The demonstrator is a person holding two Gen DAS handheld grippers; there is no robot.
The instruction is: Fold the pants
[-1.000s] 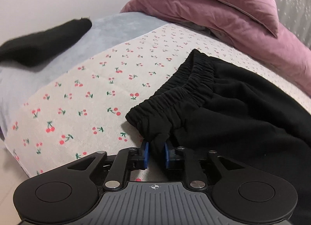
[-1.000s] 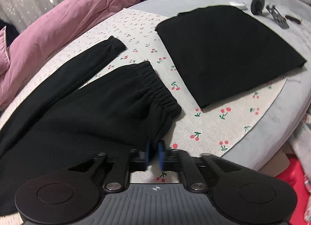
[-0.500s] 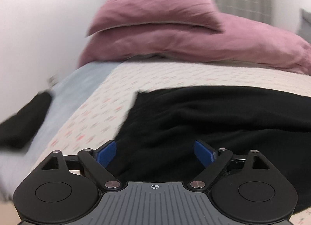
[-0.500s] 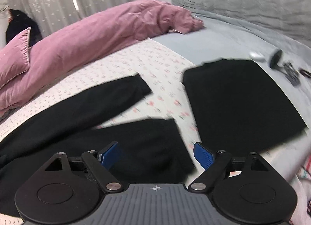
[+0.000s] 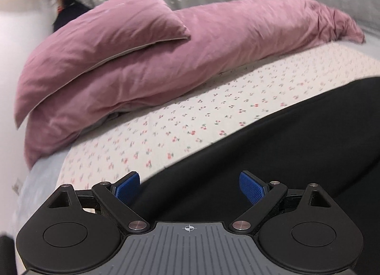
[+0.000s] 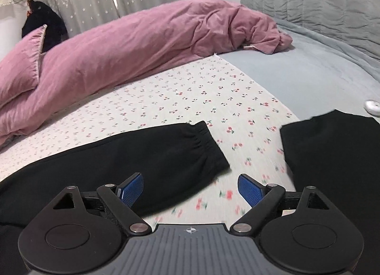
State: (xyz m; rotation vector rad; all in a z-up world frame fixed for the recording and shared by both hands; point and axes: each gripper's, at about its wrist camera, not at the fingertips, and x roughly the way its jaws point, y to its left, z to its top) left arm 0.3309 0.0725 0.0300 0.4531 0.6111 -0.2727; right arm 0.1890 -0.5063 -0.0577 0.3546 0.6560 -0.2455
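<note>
On the cherry-print sheet (image 6: 190, 99) the black pants (image 6: 142, 156) are spread flat, and both grippers hang over them with nothing in their jaws. The left gripper (image 5: 190, 187) has its blue pads wide apart over a plain stretch of black fabric; its jaws have just been opening, and nothing is pinched between them. Same story for the right gripper (image 6: 191, 188): jaws just opened, spread wide, empty.

The right view is the more useful one. It shows a leg ending in an elastic cuff (image 6: 201, 142) lying on the sheet just ahead of the pads, plus a second black garment (image 6: 332, 156) off to the right, apart from the pants. The left view gets neither; there the pants (image 5: 273, 156) are just a dark mass, probably the upper part, hard to say. Both views show the pink duvet (image 5: 213, 61) and pillow (image 5: 106, 44) bunched along the far edge.
</note>
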